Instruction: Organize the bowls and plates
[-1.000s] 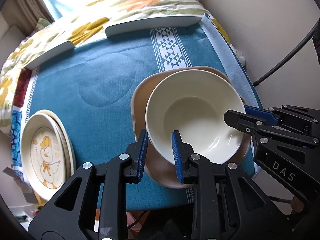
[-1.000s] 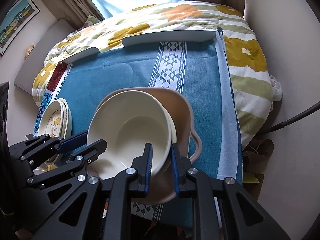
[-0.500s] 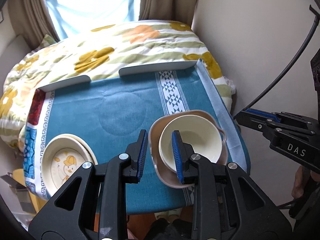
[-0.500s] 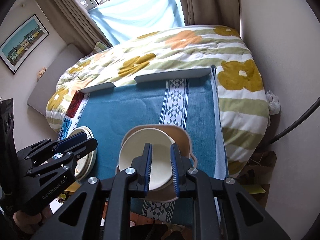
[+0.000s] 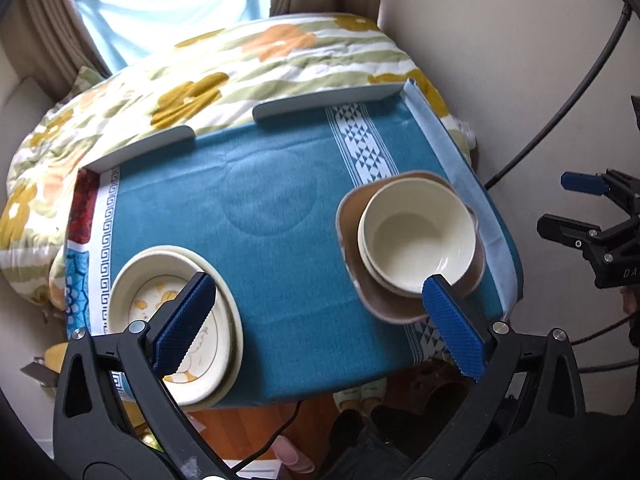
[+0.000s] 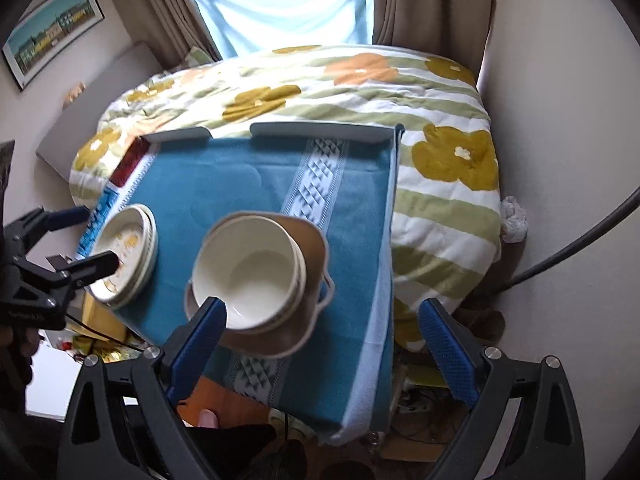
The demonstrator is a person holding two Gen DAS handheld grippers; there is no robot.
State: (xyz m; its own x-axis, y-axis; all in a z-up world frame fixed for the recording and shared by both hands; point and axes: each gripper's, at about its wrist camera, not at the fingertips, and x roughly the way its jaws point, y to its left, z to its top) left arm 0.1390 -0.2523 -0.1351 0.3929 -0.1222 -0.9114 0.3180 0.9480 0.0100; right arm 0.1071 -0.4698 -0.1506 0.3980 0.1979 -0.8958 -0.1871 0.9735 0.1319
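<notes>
A cream bowl [image 5: 416,240] sits nested in other bowls, the lowest a wide brown bowl [image 5: 384,308], at the right of the blue-clothed table [image 5: 272,208]. The stack also shows in the right wrist view [image 6: 248,272]. Stacked cream plates with a chick drawing [image 5: 176,320] lie at the front left, also seen in the right wrist view [image 6: 124,252]. My left gripper [image 5: 320,328] is open and empty, held above the table's front edge. My right gripper [image 6: 328,344] is open and empty, above the front right edge.
A bed with a flowered quilt [image 6: 320,92] lies behind the table. Two grey raised rails [image 5: 324,104] line the table's far edge. A wall [image 5: 520,60] and a dark cable [image 5: 560,100] are at the right. A wooden floor [image 5: 256,428] lies below the front edge.
Both grippers have opened wide and drawn back and up from the bowl stack. The cream bowl stays nested in the stack on the table.
</notes>
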